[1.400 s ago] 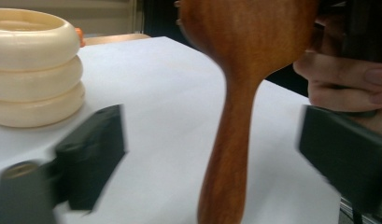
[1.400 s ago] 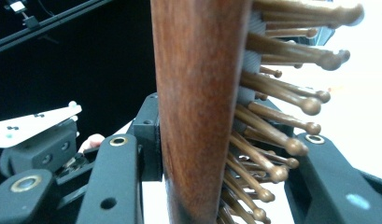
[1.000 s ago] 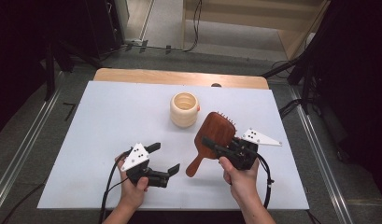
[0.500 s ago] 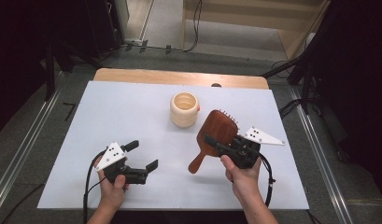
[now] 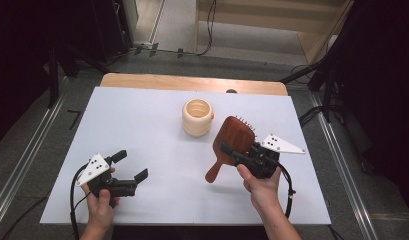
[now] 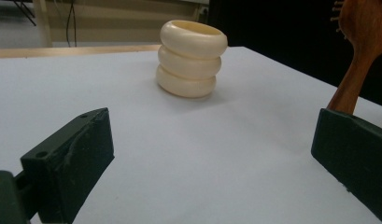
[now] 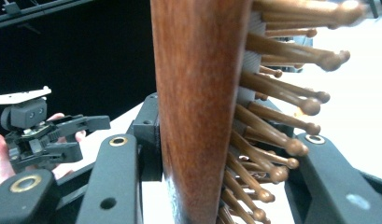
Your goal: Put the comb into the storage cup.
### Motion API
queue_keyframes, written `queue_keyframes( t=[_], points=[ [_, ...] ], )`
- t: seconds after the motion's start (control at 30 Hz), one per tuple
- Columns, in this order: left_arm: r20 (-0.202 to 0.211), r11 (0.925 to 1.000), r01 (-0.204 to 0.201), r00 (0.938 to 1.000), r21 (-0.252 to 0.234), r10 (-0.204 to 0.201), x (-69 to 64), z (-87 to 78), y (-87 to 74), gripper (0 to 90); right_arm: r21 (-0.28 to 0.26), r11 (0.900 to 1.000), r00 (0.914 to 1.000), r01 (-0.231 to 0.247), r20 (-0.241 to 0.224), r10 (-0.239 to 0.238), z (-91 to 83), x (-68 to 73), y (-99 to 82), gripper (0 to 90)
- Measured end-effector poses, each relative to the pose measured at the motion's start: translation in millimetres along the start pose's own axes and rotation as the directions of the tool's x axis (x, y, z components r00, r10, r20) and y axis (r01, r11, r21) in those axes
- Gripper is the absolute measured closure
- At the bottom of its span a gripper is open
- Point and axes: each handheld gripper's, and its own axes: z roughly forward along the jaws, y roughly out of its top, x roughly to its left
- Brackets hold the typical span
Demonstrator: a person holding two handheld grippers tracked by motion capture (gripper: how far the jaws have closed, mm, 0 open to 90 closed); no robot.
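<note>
One thing is held so far: the brush (image 5: 236,141) is pinched at its head by the right gripper (image 5: 231,150), whose jaws are closed on it. In the right gripper view the wooden back (image 7: 198,93) is seen pressed by one jaw, and the pegs (image 7: 282,98) by the other. The brush is lifted and tilted, with its handle pointing down toward 7 o'clock, just above the table (image 5: 142,120). So the pick-up looks done. What is probably left is carrying the brush to the cup (image 5: 197,117) and putting it in. The cup is standing upright at about 11 o'clock from the brush, near it but not touched. The left gripper (image 5: 127,166) is held wide open with nothing in it, well apart from the brush, at about 8 o'clock from it.
</note>
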Motion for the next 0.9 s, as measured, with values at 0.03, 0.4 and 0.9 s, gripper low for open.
queue_keyframes(
  t=[0.03, 0.4, 0.9],
  points=[
    [0.005, 0.9999, -0.010, 0.9999, 0.005, 0.010, 0.8, -1.3, -0.2, 0.0, 0.001, 1.0000, 1.0000, 0.005, 0.000, -0.005, 0.2, -0.2, 0.6, 51.8],
    [-0.016, 0.9984, -0.044, 0.9989, 0.037, 0.045, 16.6, -12.6, -6.7, 0.0, -0.008, 0.9998, 0.9997, 0.018, 0.017, -0.018, -0.2, -6.3, 6.3, 51.7],
    [-0.081, 0.9998, -0.020, 0.9965, 0.008, 0.021, 42.0, -41.4, -10.6, 0.0, 0.002, 0.9989, 0.9977, 0.047, 0.049, -0.047, 2.3, -12.6, 13.7, 51.7]
  ],
)
